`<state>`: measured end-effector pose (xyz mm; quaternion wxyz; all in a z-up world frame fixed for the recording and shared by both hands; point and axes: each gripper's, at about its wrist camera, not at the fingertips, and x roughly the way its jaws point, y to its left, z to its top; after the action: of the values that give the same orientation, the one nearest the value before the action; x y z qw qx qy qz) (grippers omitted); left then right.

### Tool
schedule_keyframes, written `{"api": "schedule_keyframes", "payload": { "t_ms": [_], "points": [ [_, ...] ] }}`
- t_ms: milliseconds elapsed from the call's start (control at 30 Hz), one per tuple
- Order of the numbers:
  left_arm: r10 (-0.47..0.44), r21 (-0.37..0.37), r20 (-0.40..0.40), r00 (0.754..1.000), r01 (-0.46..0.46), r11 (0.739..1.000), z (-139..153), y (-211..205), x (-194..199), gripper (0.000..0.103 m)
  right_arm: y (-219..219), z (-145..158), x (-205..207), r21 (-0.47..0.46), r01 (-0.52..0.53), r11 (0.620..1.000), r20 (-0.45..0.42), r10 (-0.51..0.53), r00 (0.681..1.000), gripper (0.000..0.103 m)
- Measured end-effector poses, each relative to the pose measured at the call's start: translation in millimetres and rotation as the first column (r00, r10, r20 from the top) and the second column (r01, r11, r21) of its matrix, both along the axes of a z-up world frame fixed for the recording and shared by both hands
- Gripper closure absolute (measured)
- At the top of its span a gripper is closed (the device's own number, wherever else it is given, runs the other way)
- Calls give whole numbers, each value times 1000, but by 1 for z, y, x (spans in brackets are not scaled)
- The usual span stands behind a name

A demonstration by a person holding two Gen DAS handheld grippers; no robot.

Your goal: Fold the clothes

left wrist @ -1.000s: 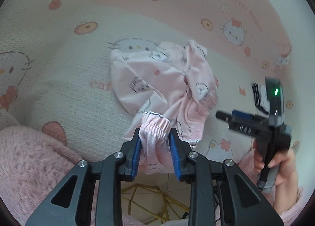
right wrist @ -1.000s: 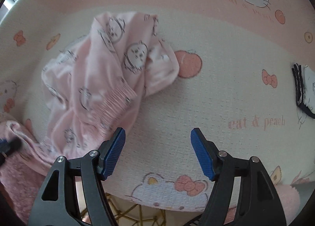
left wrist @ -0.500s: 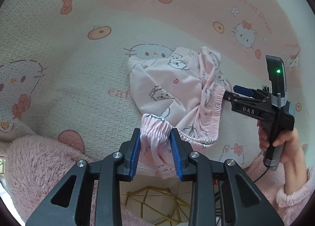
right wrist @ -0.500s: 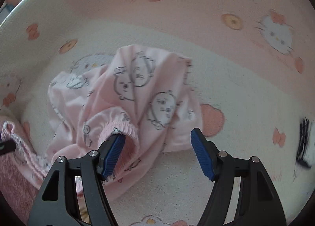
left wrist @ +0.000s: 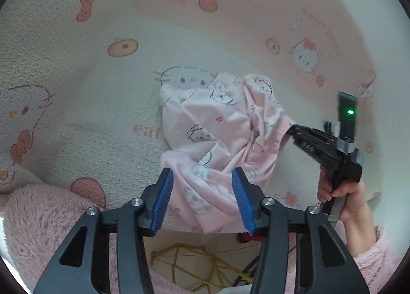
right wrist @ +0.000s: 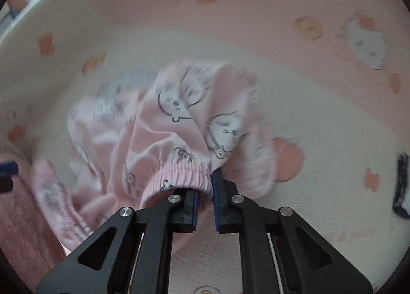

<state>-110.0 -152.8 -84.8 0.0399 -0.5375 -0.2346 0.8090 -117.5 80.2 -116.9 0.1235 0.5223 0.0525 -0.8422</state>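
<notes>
Pointing steeply down, right tongs [right wrist: 205, 199] pinching pink garment [right wrist: 164, 145]

Crumpled pink cartoon-print garment [left wrist: 220, 137] lies bunched, elastic waistband [right wrist: 179, 176] raised.

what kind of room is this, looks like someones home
Most likely a bedroom at home: a cartoon-cat bedspread covers a wide soft surface, small pink pyjama bottoms lie crumpled on it, and a fluffy pink sleeve shows on the person's arm.
</notes>
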Motion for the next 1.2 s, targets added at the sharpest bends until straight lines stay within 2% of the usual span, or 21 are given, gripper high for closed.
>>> {"api": "schedule_keyframes", "payload": {
  "t_ms": [133, 200, 300, 400, 533, 567, 600, 633, 667, 767, 800, 867, 933, 1000, 1067, 1133, 1167, 1200],
  "points": [
    [-7, -6, 3, 1000, 7, 1000, -5, 5, -4, 53, 22, 65, 19, -13, 52, 999, -169, -53, 984, 96],
    [-34, 0, 0, 999, 34, 999, -10, 20, -8, 53, 28, 98, 29, -9, 72, 997, -261, -72, 963, 96],
    [-110, 23, -21, 994, 111, 994, -15, 48, -16, 53, 8, 136, 24, -57, 107, 993, -365, -121, 923, 96],
    [-203, 32, -20, 979, 204, 979, -26, 80, -30, 51, 17, 162, 30, -102, 135, 986, -412, -165, 896, 96],
    [-329, 37, -10, 944, 329, 944, -42, 123, -47, 51, 29, 166, 60, -69, 154, 986, -407, -169, 898, 96],
    [-353, 17, -10, 935, 354, 935, -44, 132, -50, 54, 35, 163, 66, -58, 166, 984, -408, -175, 896, 96],
    [-375, -12, -12, 927, 375, 927, -46, 141, -53, 65, 41, 161, 69, -59, 178, 982, -406, -187, 894, 96],
    [-393, -36, 0, 920, 392, 919, -47, 149, -60, 102, 49, 158, 68, -67, 193, 979, -392, -204, 897, 96],
    [-407, -57, 19, 913, 408, 911, -48, 156, -70, 100, 58, 155, 62, -78, 208, 975, -368, -222, 903, 96],
    [-400, -116, 8, 916, 399, 910, -20, 161, -113, 101, 87, 136, 27, -50, 288, 956, -287, -289, 913, 96],
    [-392, -136, -13, 920, 387, 912, -3, 159, -127, 101, 96, 134, 11, -46, 315, 948, -257, -316, 913, 97],
    [-368, -203, -106, 924, 342, 918, 58, 152, -156, 101, 109, 148, -15, -96, 339, 936, -230, -352, 907, 97],
    [-350, -255, -228, 909, 291, 922, 126, 143, -168, 101, 111, 195, -25, -123, 329, 936, -317, -351, 881, 97],
    [-336, -284, -346, 876, 244, 927, 193, 133, -171, 101, 109, 246, -29, -135, 308, 942, -424, -336, 841, 97],
    [-340, -305, -422, 841, 222, 926, 240, 125, -156, 101, 103, 294, -21, -149, 291, 945, -522, -325, 789, 97],
    [-355, -328, -463, 812, 215, 920, 259, 121, -133, 101, 99, 327, -3, -172, 284, 943, -592, -329, 736, 97],
    [-367, -337, -465, 806, 222, 915, 258, 119, -118, 100, 97, 334, 8, -182, 282, 942, -608, -333, 721, 97],
    [-375, -334, -443, 814, 238, 912, 244, 120, -107, 100, 95, 333, 16, -186, 279, 942, -607, -334, 721, 97]
  ]
}}
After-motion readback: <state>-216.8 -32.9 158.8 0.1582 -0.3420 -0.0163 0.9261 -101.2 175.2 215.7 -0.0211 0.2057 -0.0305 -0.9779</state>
